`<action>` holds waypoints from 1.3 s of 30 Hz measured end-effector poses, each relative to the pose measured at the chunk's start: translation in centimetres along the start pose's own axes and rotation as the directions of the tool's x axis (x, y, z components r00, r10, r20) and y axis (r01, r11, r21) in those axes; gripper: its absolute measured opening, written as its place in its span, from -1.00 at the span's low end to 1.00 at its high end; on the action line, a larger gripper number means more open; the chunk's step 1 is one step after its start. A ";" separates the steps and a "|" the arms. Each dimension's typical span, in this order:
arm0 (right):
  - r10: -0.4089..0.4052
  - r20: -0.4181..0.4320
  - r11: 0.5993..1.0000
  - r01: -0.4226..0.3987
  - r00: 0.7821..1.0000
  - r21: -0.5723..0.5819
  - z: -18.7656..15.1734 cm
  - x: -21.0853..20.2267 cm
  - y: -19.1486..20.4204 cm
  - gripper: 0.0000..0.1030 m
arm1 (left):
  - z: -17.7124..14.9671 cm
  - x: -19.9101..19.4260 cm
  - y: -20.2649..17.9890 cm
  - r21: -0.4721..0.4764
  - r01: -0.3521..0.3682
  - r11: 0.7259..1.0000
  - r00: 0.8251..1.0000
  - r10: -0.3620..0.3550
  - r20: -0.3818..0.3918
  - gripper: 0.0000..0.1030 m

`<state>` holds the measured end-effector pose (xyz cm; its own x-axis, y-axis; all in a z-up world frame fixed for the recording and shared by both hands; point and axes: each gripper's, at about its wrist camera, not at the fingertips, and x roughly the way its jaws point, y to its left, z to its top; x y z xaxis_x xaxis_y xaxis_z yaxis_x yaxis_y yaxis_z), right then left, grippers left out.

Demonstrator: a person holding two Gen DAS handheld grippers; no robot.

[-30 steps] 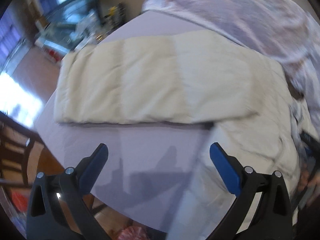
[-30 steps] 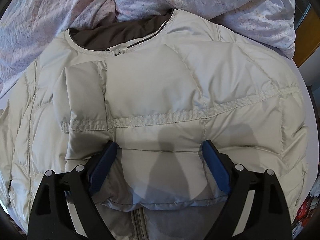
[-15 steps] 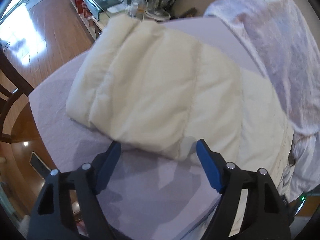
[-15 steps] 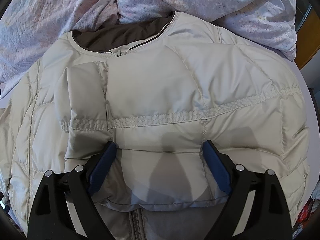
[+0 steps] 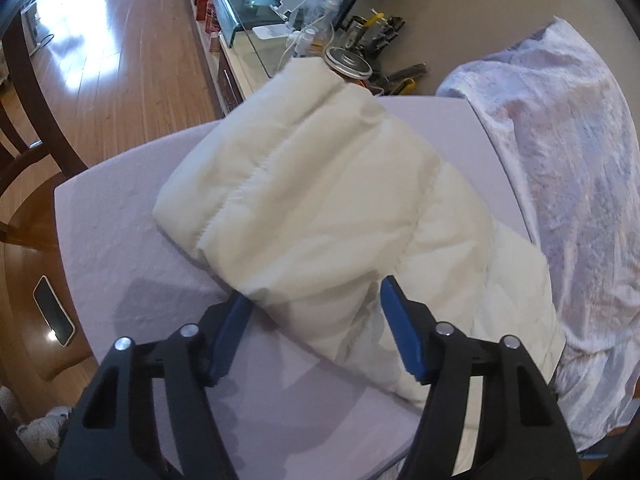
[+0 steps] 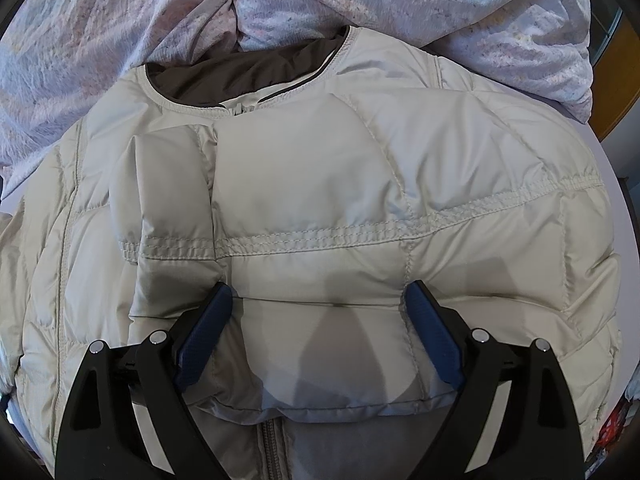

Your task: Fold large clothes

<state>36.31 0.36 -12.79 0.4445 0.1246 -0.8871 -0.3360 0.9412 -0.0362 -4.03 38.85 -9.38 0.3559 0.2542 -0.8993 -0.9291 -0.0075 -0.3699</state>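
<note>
A cream quilted puffer jacket [image 6: 360, 184] lies on a lilac-covered table [image 5: 132, 264], collar with dark lining [image 6: 248, 76] at the far side. In the left wrist view one sleeve [image 5: 304, 184] stretches away across the table. My left gripper [image 5: 316, 296] is open, its blue pads on either side of the sleeve where it meets the body. My right gripper [image 6: 316, 296] is open and presses down on a folded sleeve end lying on the jacket's chest; the pads are sunk in the padding beside it.
A crumpled lilac patterned sheet [image 6: 120, 32] is heaped behind the jacket and shows in the left view [image 5: 568, 152]. A phone [image 5: 54, 310] lies on a wooden chair at the left. A glass cabinet and cluttered tins [image 5: 348, 64] stand beyond the table's far edge.
My left gripper has swung round and moved in on the sleeve, so its pads now straddle it. The right gripper has hardly moved.
</note>
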 end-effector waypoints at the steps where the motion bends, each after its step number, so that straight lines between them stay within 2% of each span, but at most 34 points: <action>1: 0.001 0.001 1.000 -0.001 1.000 -0.001 0.0 0.0 0.0 0.77 | 0.3 0.0 0.0 -0.013 0.002 1.000 1.000 -0.002 0.003 0.17; 6: 0.002 0.005 1.000 -0.002 1.000 0.000 0.0 0.0 0.0 0.77 | 1.4 0.3 0.0 -0.053 0.002 0.999 1.000 -0.001 0.024 -0.06; 8: 0.002 0.006 1.000 -0.002 1.000 0.001 0.0 0.0 0.1 0.77 | 1.8 0.4 -0.1 -0.052 -0.006 0.999 0.999 0.008 0.033 -0.38; 11: 0.002 0.007 1.000 -0.002 1.000 0.002 0.0 0.0 0.1 0.77 | 2.2 0.6 0.1 -0.058 0.001 0.998 0.999 0.001 0.041 -0.67; 14: 0.005 0.008 1.000 -0.005 1.000 0.002 0.0 0.0 0.2 0.77 | 2.5 0.6 -0.3 -0.036 0.008 0.999 0.999 -0.007 0.052 -0.83; 21: 0.006 0.007 1.000 -0.006 1.000 0.007 0.0 -0.1 0.2 0.77 | 2.9 -1.1 -3.6 0.108 -0.004 0.994 0.993 -0.009 0.122 -0.91; 27: 0.000 0.008 1.000 0.000 1.000 0.009 0.0 -0.2 0.3 0.77 | 2.6 -4.6 -8.1 0.226 0.075 0.971 0.977 -0.116 0.176 -0.92; 31: 0.001 0.007 1.000 -0.001 1.000 0.009 0.0 -0.2 0.3 0.77 | 1.0 -7.2 -12.3 0.336 0.162 0.928 0.957 -0.231 0.174 -0.92; 33: 0.005 0.005 1.000 -0.005 1.000 0.006 -0.1 -0.3 0.3 0.77 | -0.3 -8.3 -14.4 0.393 0.200 0.897 0.946 -0.281 0.161 -0.92; 39: 0.017 0.005 1.000 -0.017 1.000 0.006 -0.4 -0.8 0.2 0.77 | -6.0 -9.9 -21.3 0.588 0.257 0.767 0.926 -0.370 0.078 -0.92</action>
<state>35.56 0.28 -12.29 0.4426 0.1420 -0.8854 -0.3385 0.9408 -0.0183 12.85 30.67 6.00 0.6655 0.3134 -0.6774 -0.6801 0.6285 -0.3774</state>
